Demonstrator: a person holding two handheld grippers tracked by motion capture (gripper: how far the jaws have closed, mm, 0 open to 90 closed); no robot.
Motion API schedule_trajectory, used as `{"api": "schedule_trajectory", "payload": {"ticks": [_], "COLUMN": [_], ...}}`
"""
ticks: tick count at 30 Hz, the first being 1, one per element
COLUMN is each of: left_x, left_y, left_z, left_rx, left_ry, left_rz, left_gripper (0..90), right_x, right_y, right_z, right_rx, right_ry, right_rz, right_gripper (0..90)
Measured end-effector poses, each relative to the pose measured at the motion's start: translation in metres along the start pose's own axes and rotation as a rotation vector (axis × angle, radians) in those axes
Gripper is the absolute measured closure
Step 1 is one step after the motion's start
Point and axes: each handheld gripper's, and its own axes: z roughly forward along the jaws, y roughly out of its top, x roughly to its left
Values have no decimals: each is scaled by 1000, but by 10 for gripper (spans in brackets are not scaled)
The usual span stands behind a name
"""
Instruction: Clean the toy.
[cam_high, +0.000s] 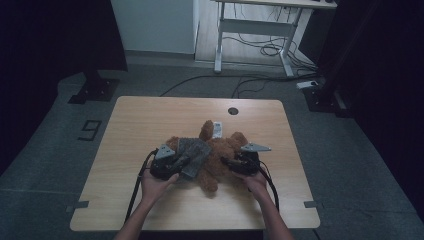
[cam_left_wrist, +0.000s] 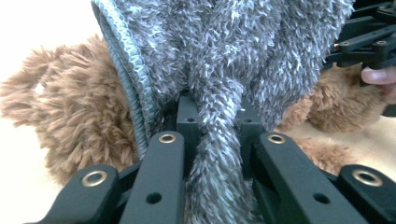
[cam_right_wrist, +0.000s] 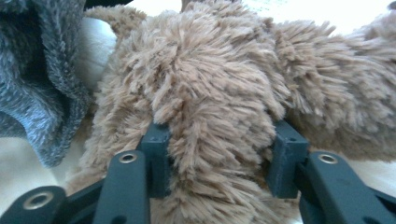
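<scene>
Pinching the grey cloth (cam_left_wrist: 219, 70), the left tongs (cam_left_wrist: 215, 123) are clamping; right tongs (cam_right_wrist: 219, 154) are squeezing the bear (cam_right_wrist: 210, 93).

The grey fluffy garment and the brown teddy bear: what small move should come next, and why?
Probably draw the grey garment over the teddy bear. The left hand-held gripper is shut on a pinched fold of it, and the right hand-held gripper clamps a plush limb, steadying the bear.

Bare table (cam_high: 150, 120) rings the plush bear (cam_high: 220, 150) (centre blocked).
</scene>
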Motion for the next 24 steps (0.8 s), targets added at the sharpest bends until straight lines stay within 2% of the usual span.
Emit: {"api": "schedule_trajectory", "payload": {"ticks": [1,2,3,6,9,10,12,14,15,16,18,19,20,22,24], "left_x": [0,4,6,6,4,2,1,6,6,25,43,43,60,68,69], "left_y": [0,6,9,14,17,16,15,13,13,6,-2,-2,-15,-29,-34], "left_z": [0,10,13,18,18,12,3,-4,-4,-8,-10,-10,-8,-6,-7], "left_rx": [0,-9,-7,2,15,11,-2,11,11,39,59,59,92,113,99], "left_ry": [0,4,7,16,26,36,72,125,125,167,175,175,186,181,157], "left_rz": [0,-18,-26,-29,-14,3,34,58,58,17,-57,-57,-121,-156,-173], "left_gripper": [771,771,771,771,772,772,772,773,773,774,774,774,774,774,775], "right_x": [0,-4,-7,-15,-17,-17,-16,-16,-16,-16,-17,-17,-18,-18,-18], "right_y": [0,2,3,3,2,0,-3,-8,-8,-13,-17,-17,-21,-23,-24], "right_z": [0,2,3,4,2,0,-3,-7,-7,-11,-13,-13,-14,-15,-15], "right_rx": [0,-24,-30,-44,-42,-41,-49,-59,-59,-69,-82,-82,-93,-94,-96], "right_ry": [0,-36,-44,-42,-22,-11,3,13,13,24,32,32,43,50,52], "right_rz": [0,11,19,36,29,22,3,-11,-11,-7,-12,-12,-25,-28,-34], "right_gripper": [528,536,536,533,520,515,511,514,514,520,524,524,526,526,527]}}
